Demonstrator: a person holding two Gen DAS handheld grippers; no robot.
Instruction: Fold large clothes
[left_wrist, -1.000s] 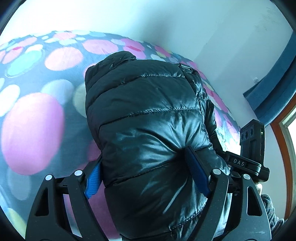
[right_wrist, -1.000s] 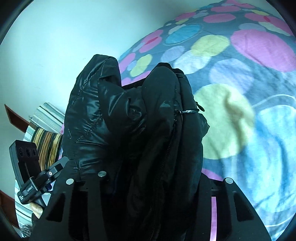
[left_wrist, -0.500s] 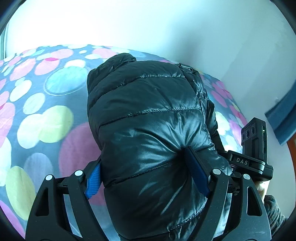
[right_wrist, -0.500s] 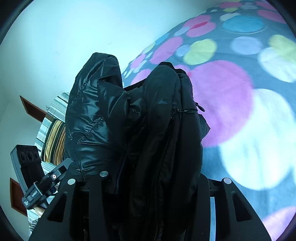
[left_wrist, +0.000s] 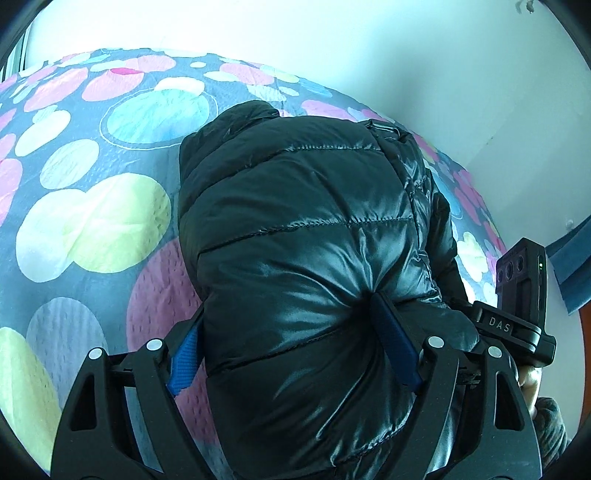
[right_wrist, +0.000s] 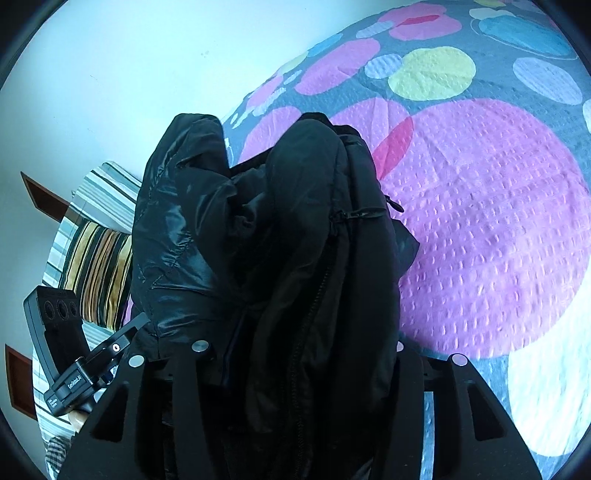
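Note:
A shiny black puffer jacket, bundled up, hangs over the bed between both grippers. My left gripper has its blue pads pressed into the quilted back, denting it, while its jaws are opening slightly. In the right wrist view the jacket shows its zipper side and a folded sleeve. My right gripper has the bundle filling the gap between its fingers. Its jaws are opening, and its pads are hidden by the fabric.
A bedspread of coloured circles on grey lies under the jacket, with a large pink circle to the right. A striped pillow lies by the white wall. The other gripper's body and a hand are close beside.
Both grippers have carried the jacket sideways across the bed and a little lower. The circles beneath have shifted. The bundle keeps its shape and stays between the fingers.

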